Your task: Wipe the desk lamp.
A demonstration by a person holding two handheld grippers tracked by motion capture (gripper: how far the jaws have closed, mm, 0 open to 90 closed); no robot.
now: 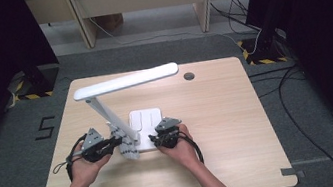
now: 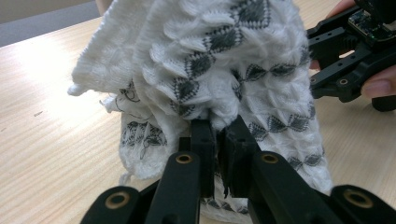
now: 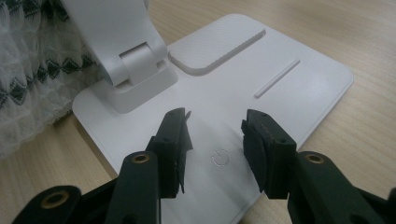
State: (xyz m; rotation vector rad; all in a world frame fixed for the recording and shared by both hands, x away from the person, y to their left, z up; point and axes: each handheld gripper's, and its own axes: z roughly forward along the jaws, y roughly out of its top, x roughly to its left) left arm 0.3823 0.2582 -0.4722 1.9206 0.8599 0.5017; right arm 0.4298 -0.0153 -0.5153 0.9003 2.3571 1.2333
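1. The table (image 1: 218,115) is pale wood, with a small round grommet (image 1: 189,76) near its far edge.
2. The lamp (image 1: 124,82) is white. Its long head runs left to right above the far half of the table, and a slanted arm (image 1: 104,111) drops to a hinge on the flat base (image 3: 261,70) at the near middle. I judge it stiff and smooth, probably top-heavy once the head swings, so it is best steadied at the base or low on the arm, not by the head.
3. The cloth (image 2: 224,65) is a white knit with dark diamond marks, draped against the foot of the arm at the left edge of the base. It looks soft, light and limp, and it will likely sag and stretch rather than slide (a pinch on a thick fold should hold better than one on a thin edge).
4. The left gripper (image 2: 217,135) comes in from the near left, its jaws pressed together on a fold of the cloth.
5. The right gripper (image 3: 215,140) hovers just over the near part of the base with jaws apart and nothing between them.
6. The power mark (image 3: 220,157) is a faint ring on the base, directly under the right gripper's gap.
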